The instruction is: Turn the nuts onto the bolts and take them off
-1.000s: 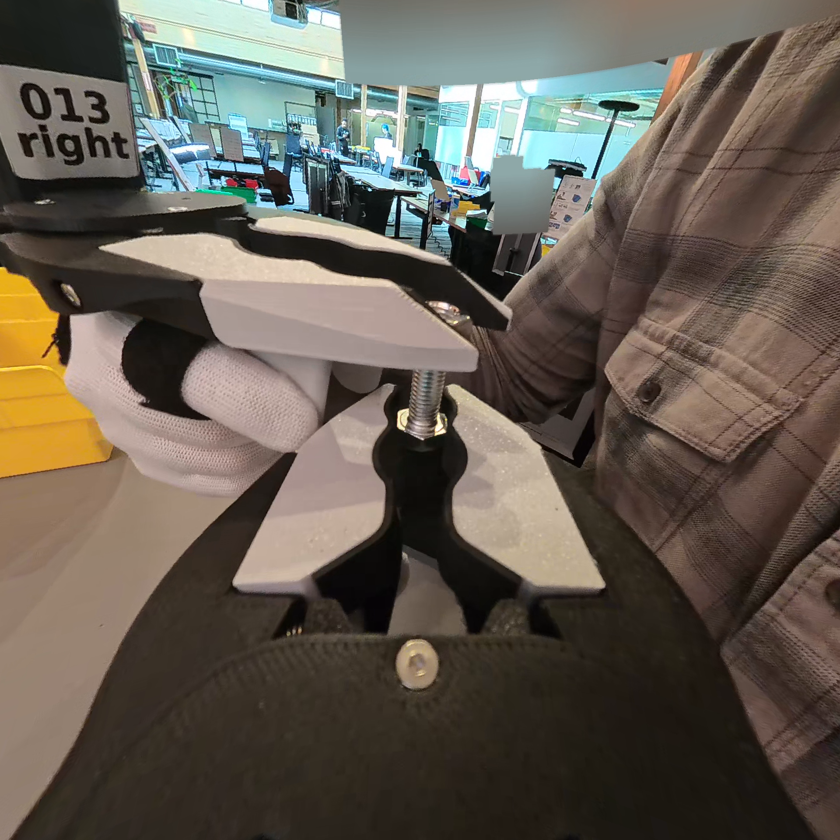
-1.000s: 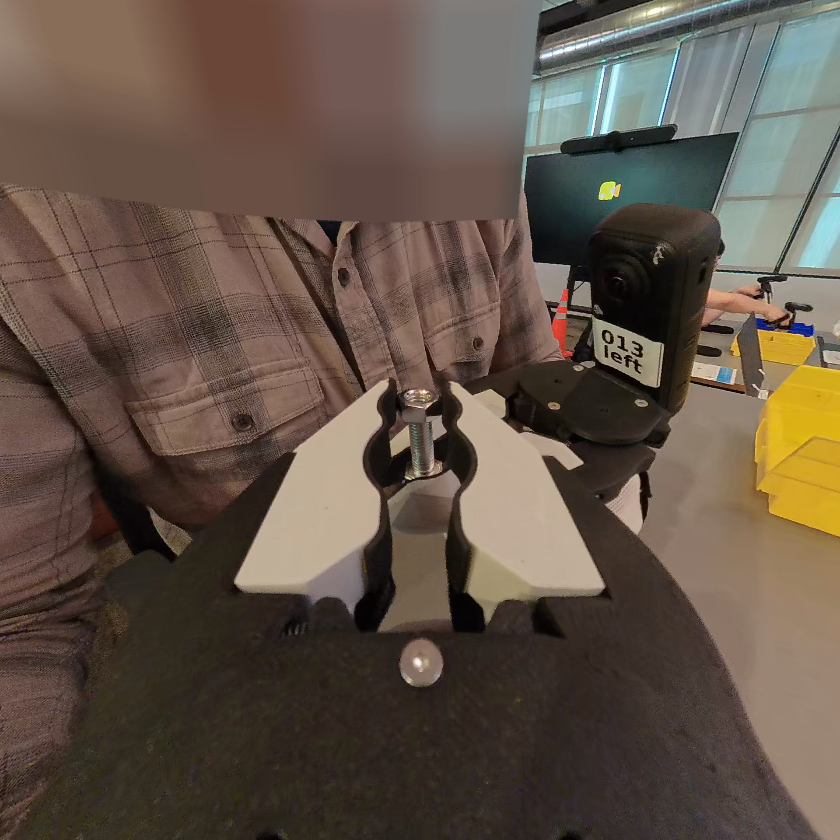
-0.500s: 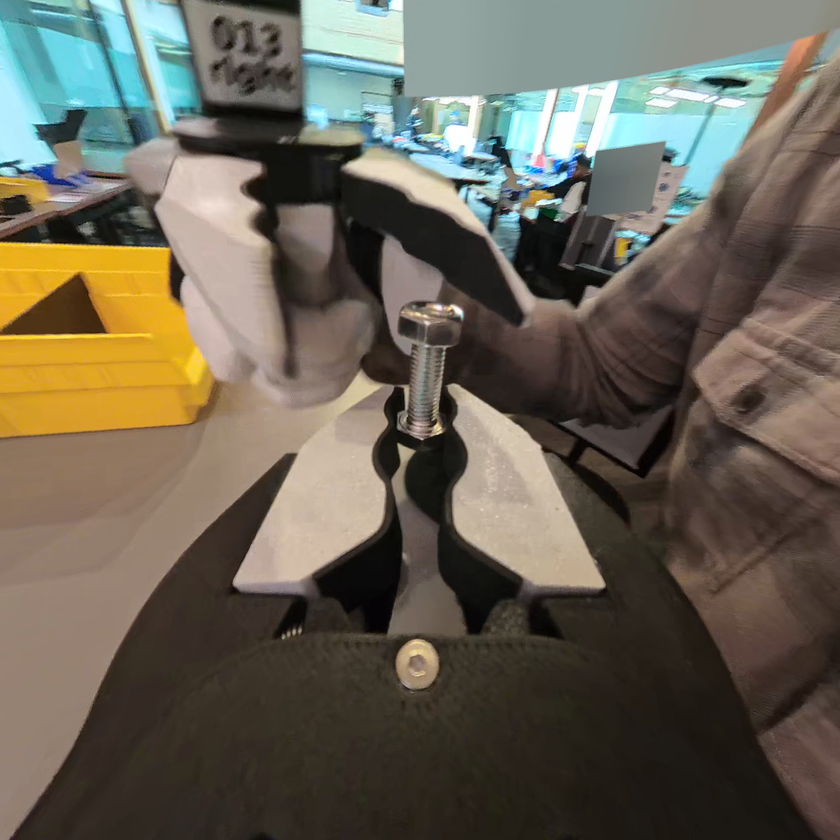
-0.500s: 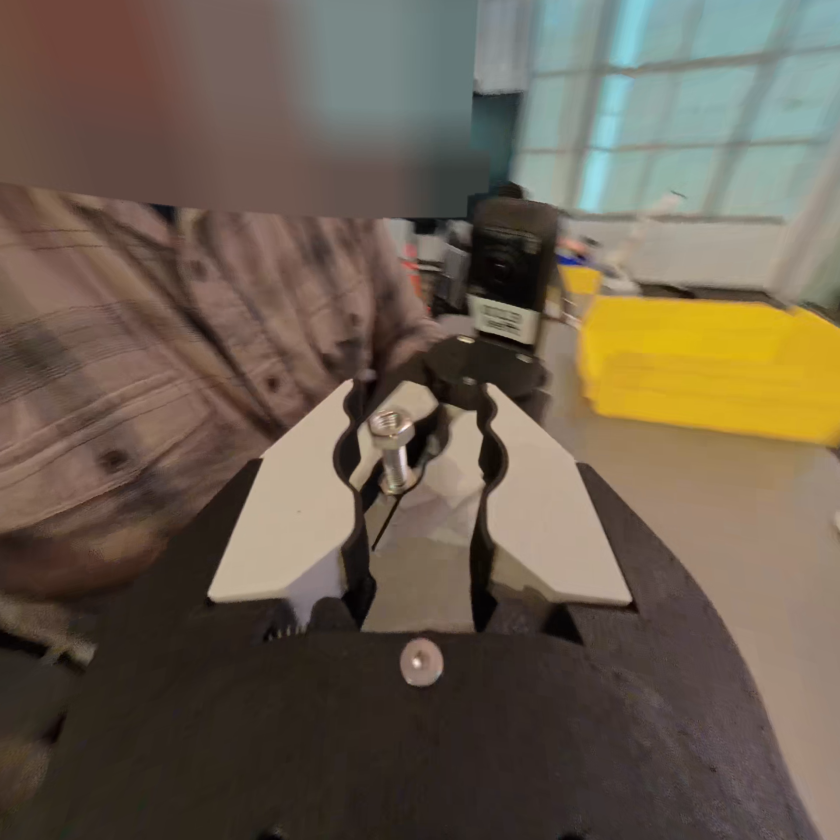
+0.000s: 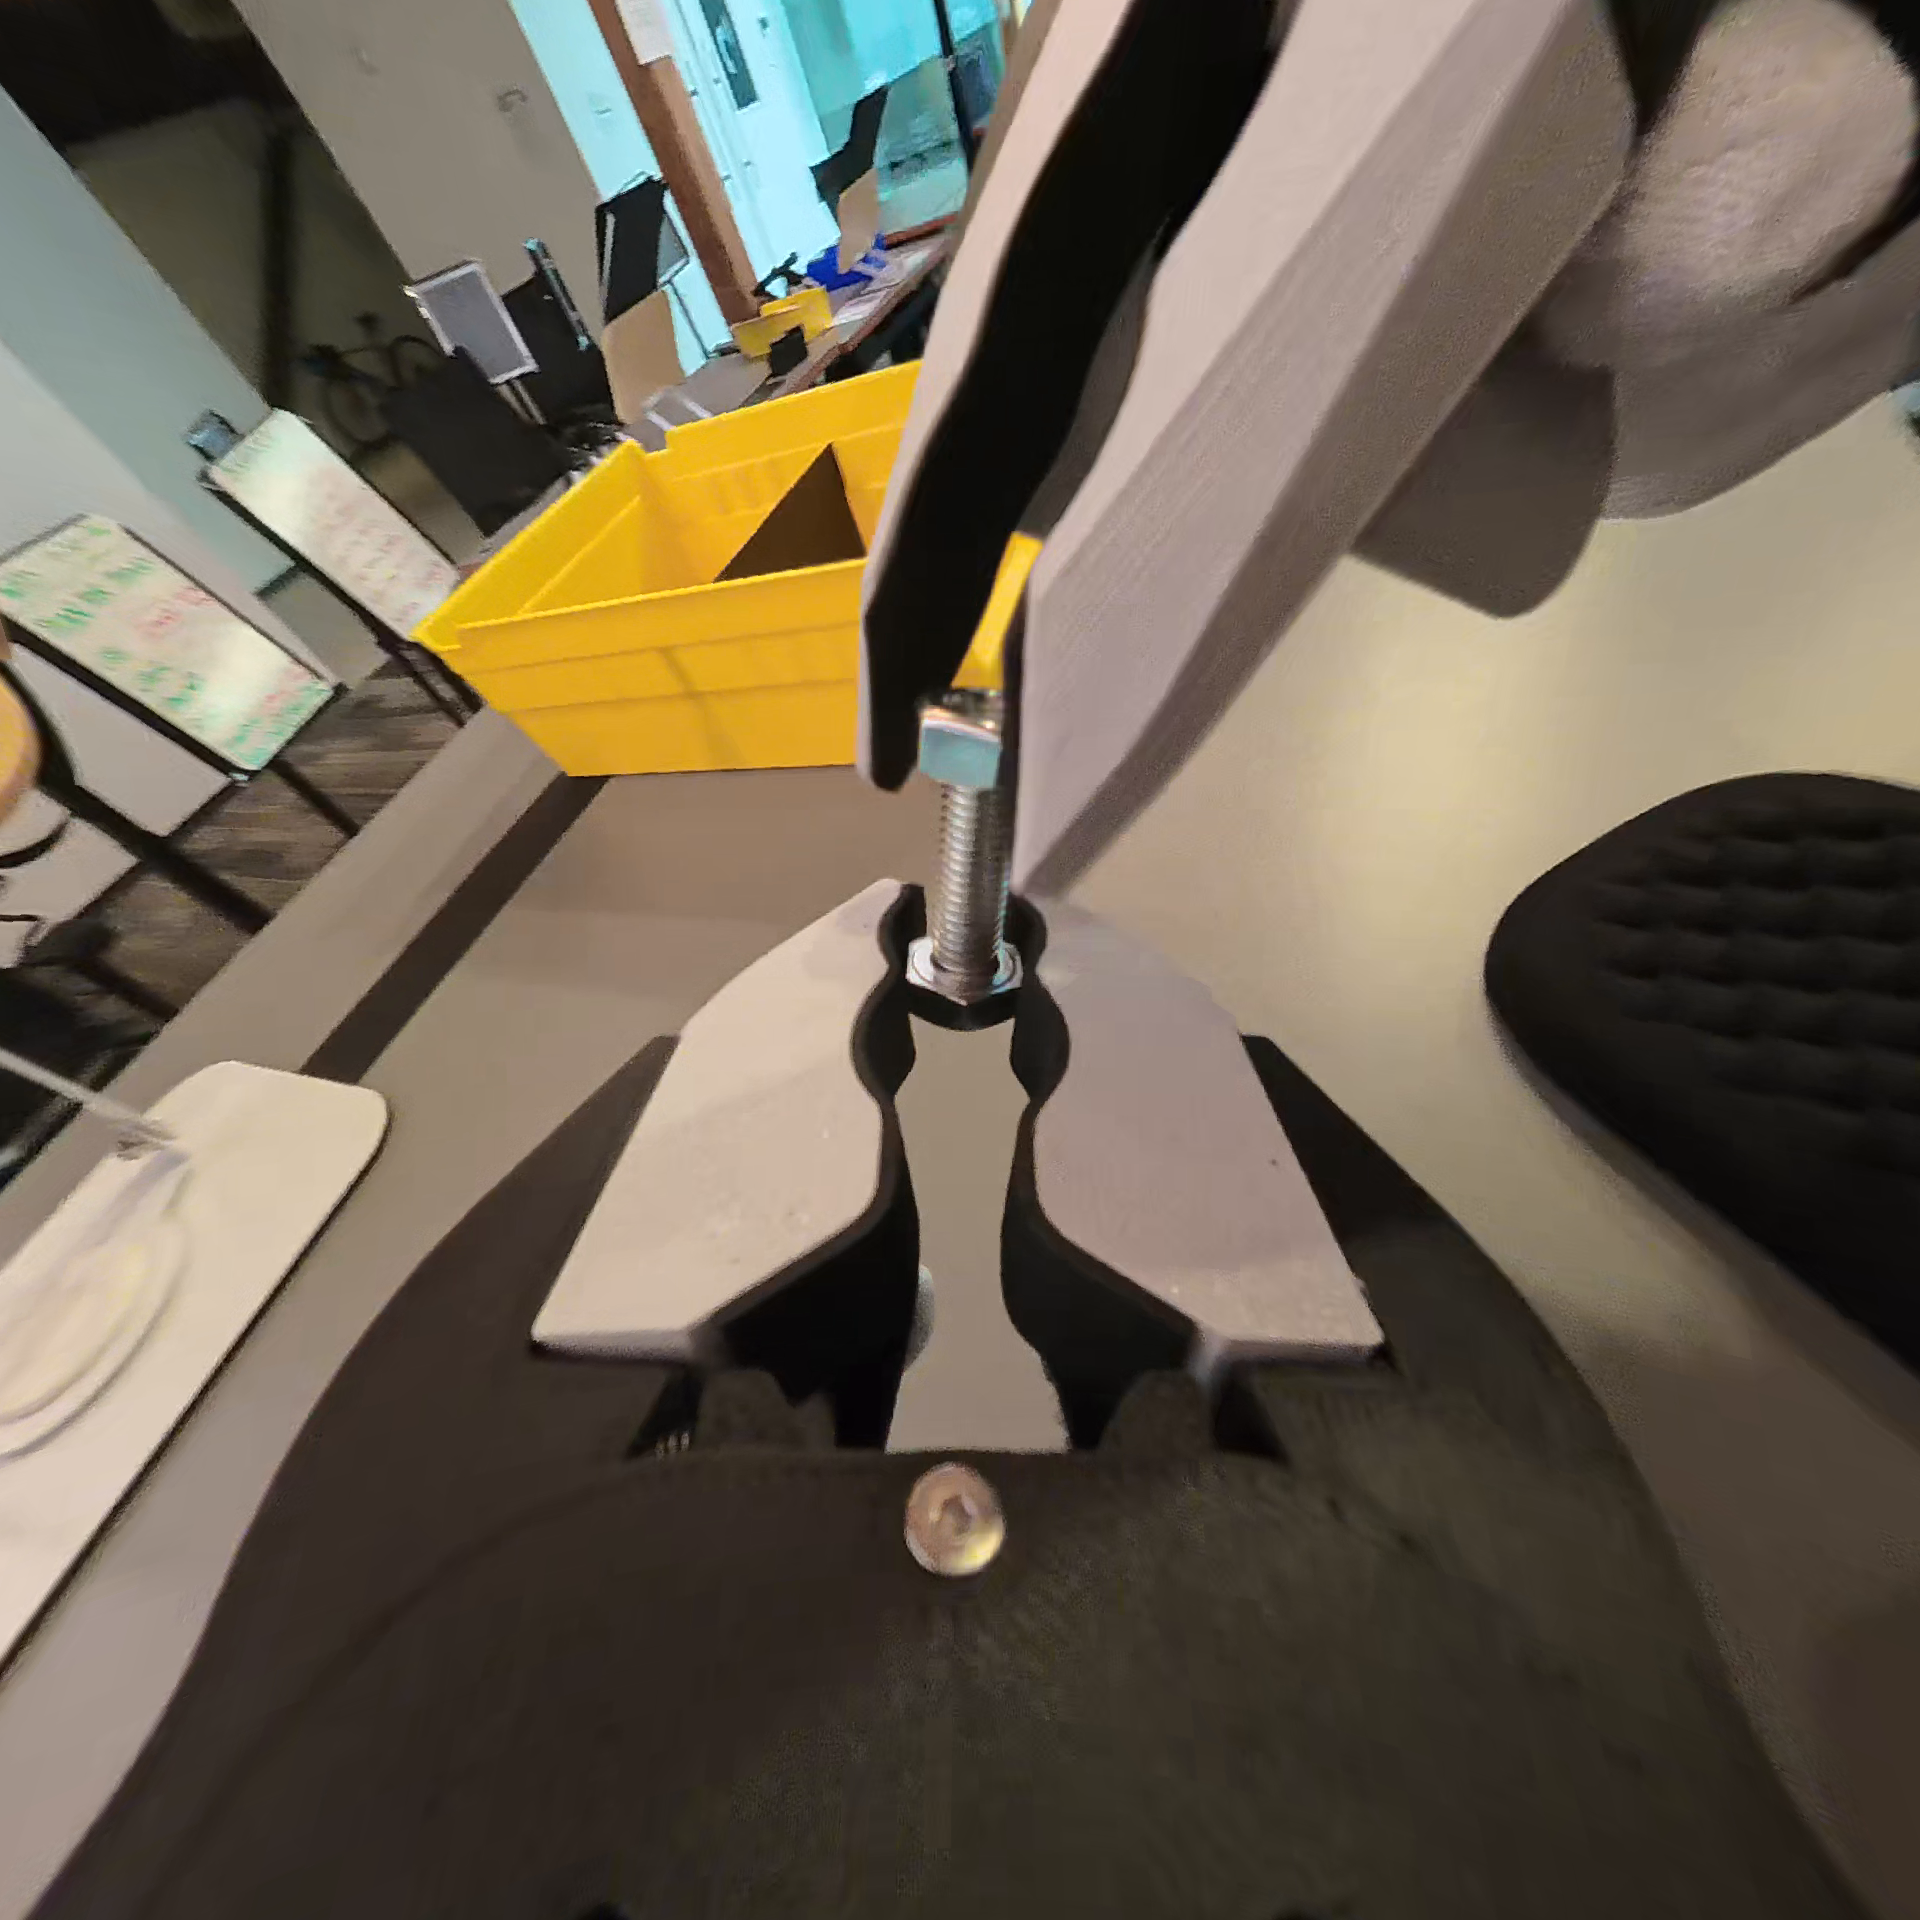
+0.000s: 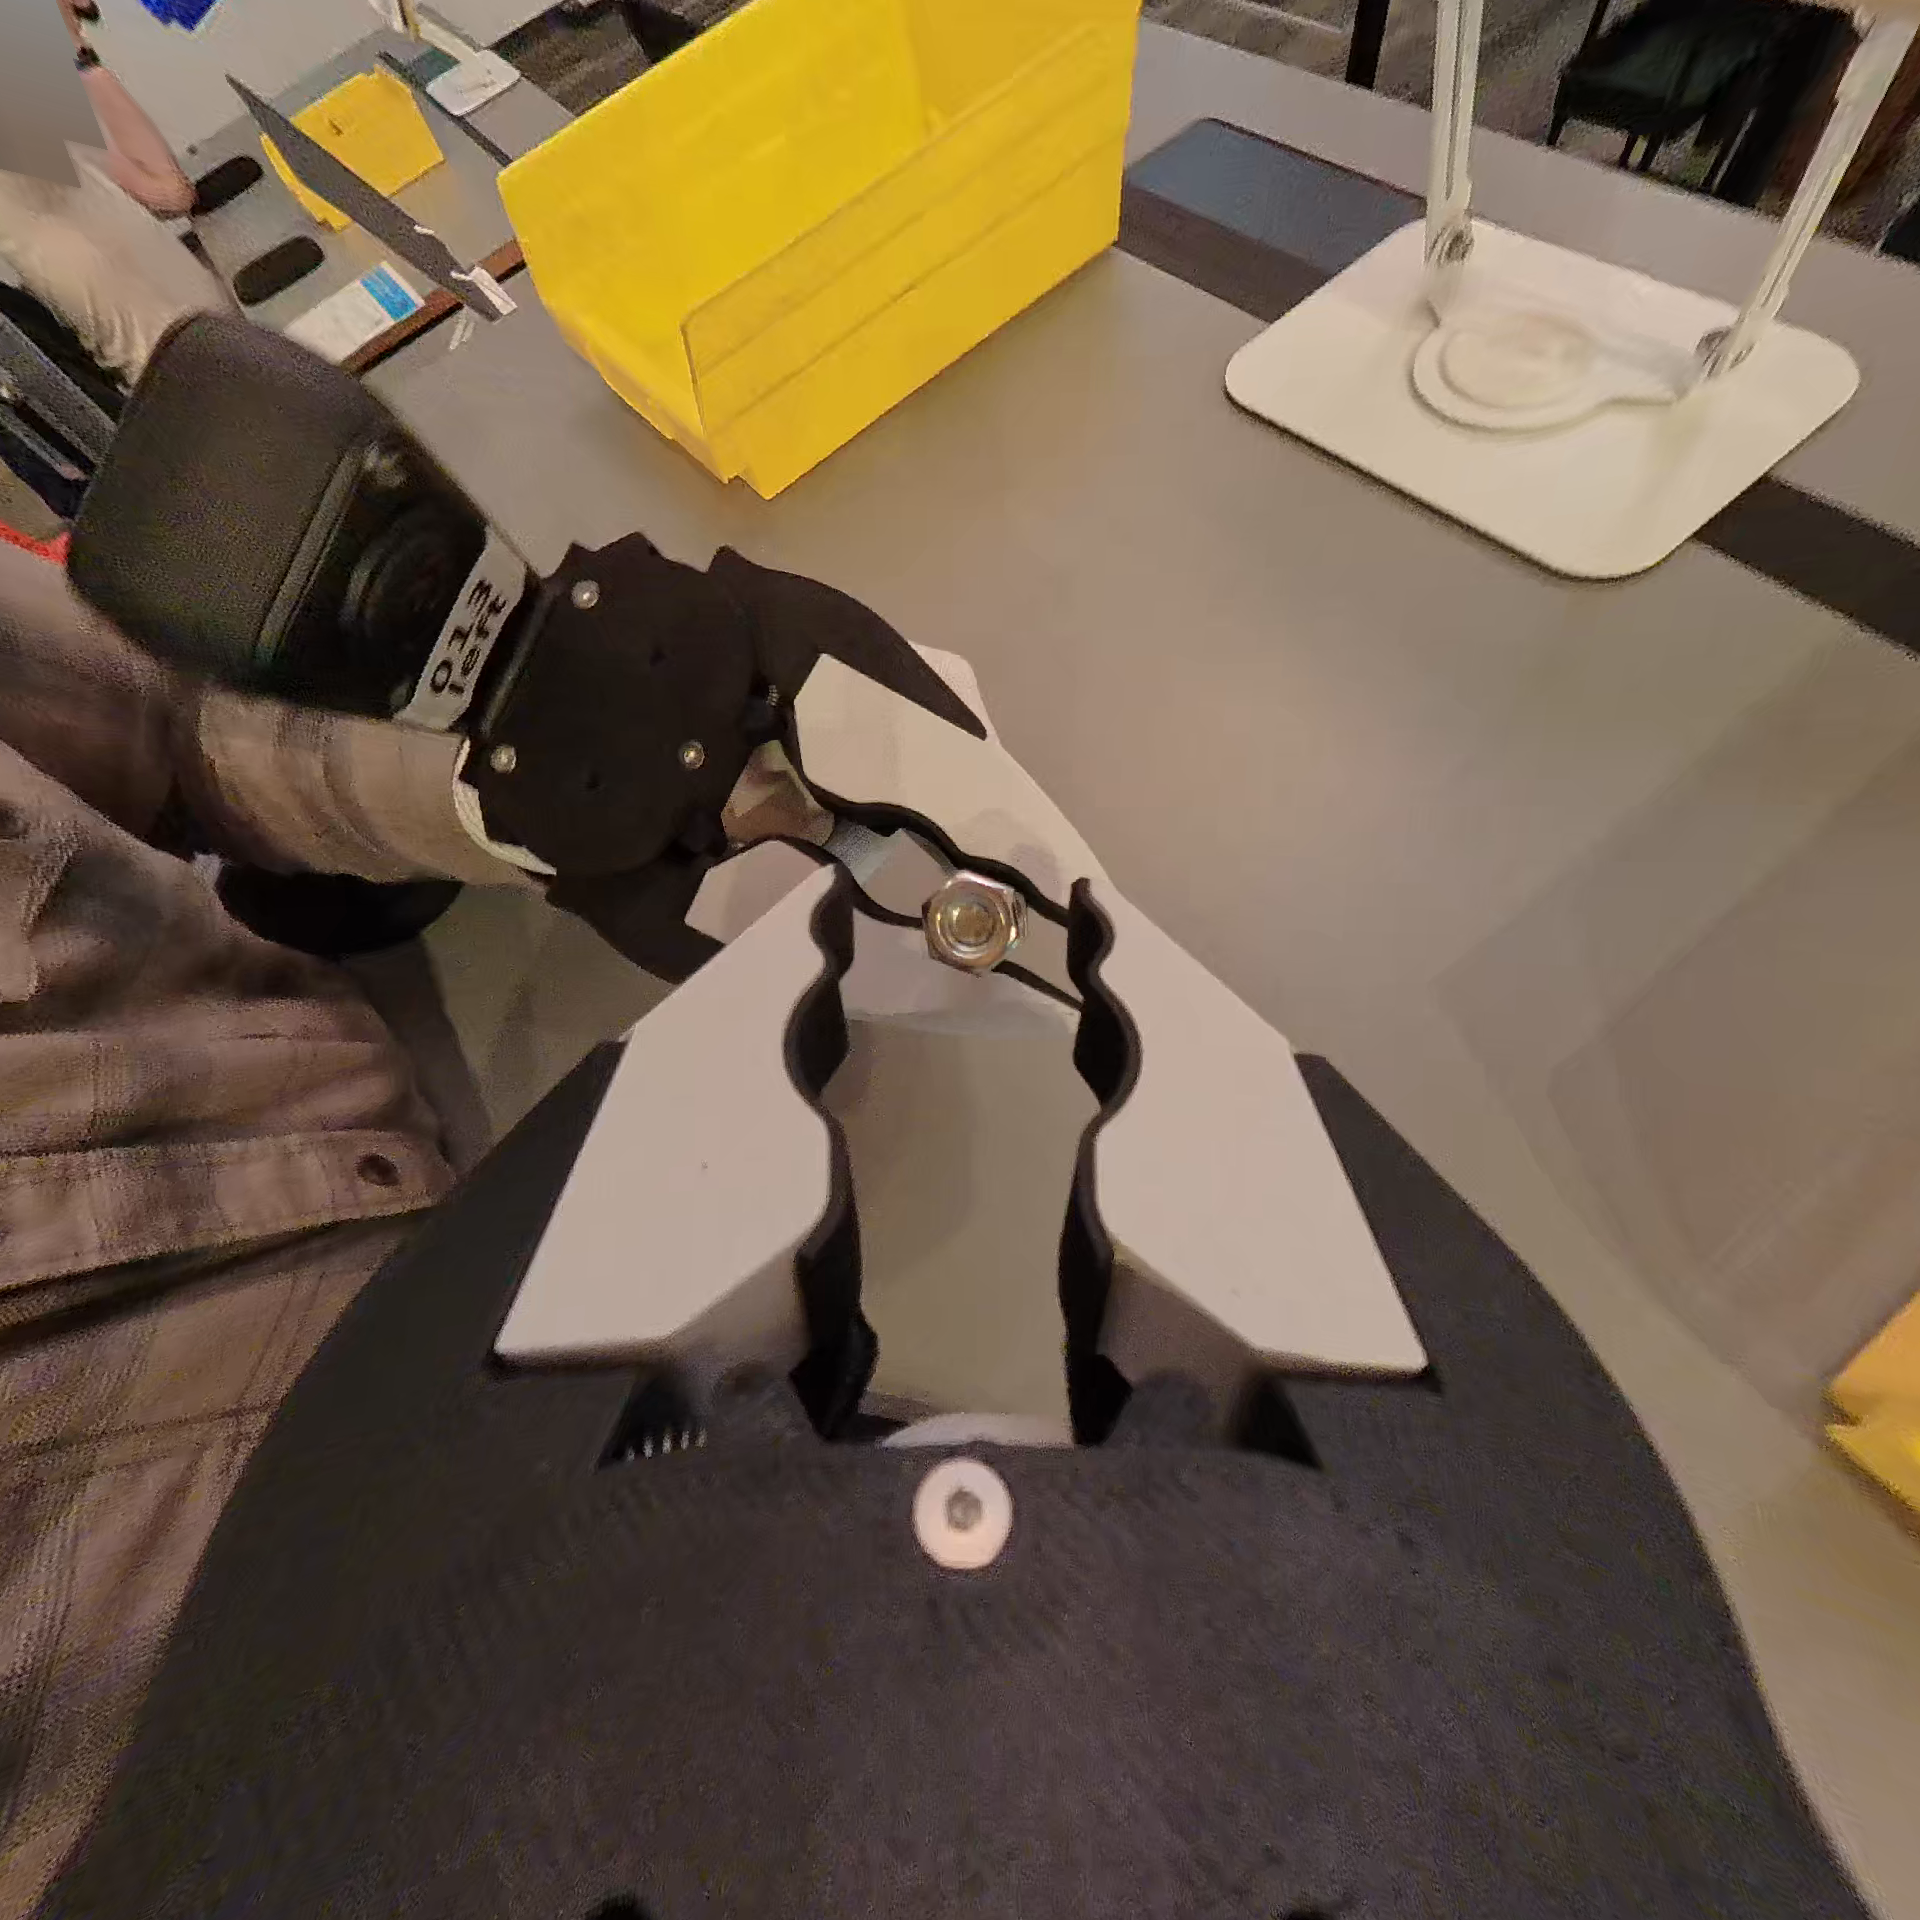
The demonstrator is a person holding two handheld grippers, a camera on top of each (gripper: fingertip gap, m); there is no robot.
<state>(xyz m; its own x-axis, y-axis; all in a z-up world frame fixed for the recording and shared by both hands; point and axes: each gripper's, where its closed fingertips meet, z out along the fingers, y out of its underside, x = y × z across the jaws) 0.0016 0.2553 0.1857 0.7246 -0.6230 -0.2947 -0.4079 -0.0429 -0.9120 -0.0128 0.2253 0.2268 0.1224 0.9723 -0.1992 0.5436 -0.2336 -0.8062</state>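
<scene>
My left gripper [image 5: 961, 920] is clamped on the nut [image 5: 966, 982], with the bolt [image 5: 964, 852] standing straight up out of it toward 12 o'clock. My right gripper [image 6: 956, 902] comes down over the bolt's head, and its fingers are spread a little wider than the head, so it has no grip on it yet.

To do this turn well, I think I should close squarely on two flats of the head, keep the right wrist in line with the shaft, and hold the nut dead steady. Any tilt could bind the threads or let the head slip out.

Room is fair. The bench [image 5: 1351, 790] lies bare under both grippers. A white stand base [image 5: 208, 1143] sits at 9 o'clock near the bench's left edge. A black padded cushion [image 5: 1714, 987] lies at 3 o'clock. Farther off, at 11 o'clock, is a yellow bin [image 5: 665, 644]. My wrist roll should clear all three.
</scene>
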